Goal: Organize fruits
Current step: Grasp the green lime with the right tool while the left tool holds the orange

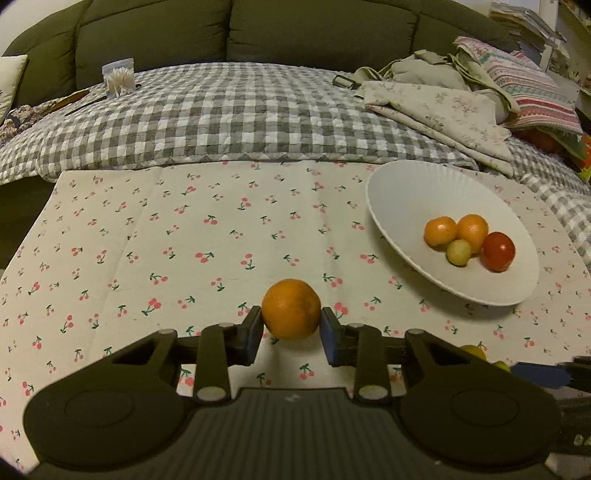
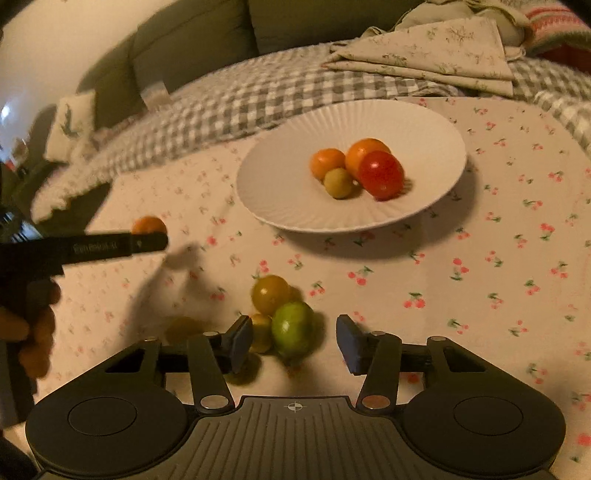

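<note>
Sofa [image 1: 258,33] cushions in dark olive fill the top of the left wrist view, and below them a grey checked quilt [image 1: 229,114] is spread across the middle, with folded floral cloths [image 1: 436,110] piled at the upper right. A cherry-print cloth [image 1: 166,240] covers the lower half of both views. A white ribbed bowl [image 1: 413,192] is seen at the right of the left wrist view; in it two small orange fruits, a red tomato [image 1: 498,252] and a small yellow-green fruit are gathered, touching one another.

In the left wrist view the left gripper [image 1: 291,332] is closed on an orange [image 1: 291,309] at the lower centre of the frame: both blue pads are pressed against its sides, and it is held above the cloth, to the lower left of the bowl and well apart from it.

In the right wrist view the right gripper [image 2: 294,341] is held wide open and grips nothing. A green lime [image 2: 293,328] lies on the cloth between its pads, nearer the left pad, with a gap to the right one. A yellow-green tomato [image 2: 270,293] is seen just beyond the lime, touching it, and smaller yellowish fruits are partly hidden behind the left pad
</note>
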`<state>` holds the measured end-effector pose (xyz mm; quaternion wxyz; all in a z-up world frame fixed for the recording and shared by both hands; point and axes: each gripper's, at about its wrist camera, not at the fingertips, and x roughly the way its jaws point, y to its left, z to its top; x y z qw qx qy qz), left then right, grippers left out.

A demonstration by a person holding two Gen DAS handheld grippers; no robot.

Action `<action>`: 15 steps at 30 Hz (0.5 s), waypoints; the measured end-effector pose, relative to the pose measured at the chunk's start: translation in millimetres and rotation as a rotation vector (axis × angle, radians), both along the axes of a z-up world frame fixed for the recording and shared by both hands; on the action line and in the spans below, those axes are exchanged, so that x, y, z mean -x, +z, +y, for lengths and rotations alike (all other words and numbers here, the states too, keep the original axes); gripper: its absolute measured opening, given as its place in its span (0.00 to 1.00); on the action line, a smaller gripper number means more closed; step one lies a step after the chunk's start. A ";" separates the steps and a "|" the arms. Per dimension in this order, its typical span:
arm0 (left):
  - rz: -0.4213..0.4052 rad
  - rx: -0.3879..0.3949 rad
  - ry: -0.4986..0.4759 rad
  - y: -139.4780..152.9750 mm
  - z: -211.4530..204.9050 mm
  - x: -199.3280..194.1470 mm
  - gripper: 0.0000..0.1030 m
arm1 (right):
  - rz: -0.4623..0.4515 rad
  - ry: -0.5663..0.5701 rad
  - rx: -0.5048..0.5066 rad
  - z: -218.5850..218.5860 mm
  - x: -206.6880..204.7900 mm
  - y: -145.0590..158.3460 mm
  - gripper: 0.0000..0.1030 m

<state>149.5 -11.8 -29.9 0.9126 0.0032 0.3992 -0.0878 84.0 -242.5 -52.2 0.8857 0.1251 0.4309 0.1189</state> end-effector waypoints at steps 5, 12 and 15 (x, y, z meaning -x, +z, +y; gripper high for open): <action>0.002 0.008 -0.002 0.0 0.2 -0.5 0.30 | 0.025 0.017 -0.075 2.0 -7.3 -5.1 0.44; 0.033 0.063 0.021 -2.3 8.9 -4.7 0.30 | 0.034 0.008 -0.096 -0.5 -4.3 -1.4 0.32; 0.037 0.068 0.027 -2.9 10.0 -4.5 0.30 | 0.033 -0.004 -0.096 -3.8 -3.6 2.5 0.25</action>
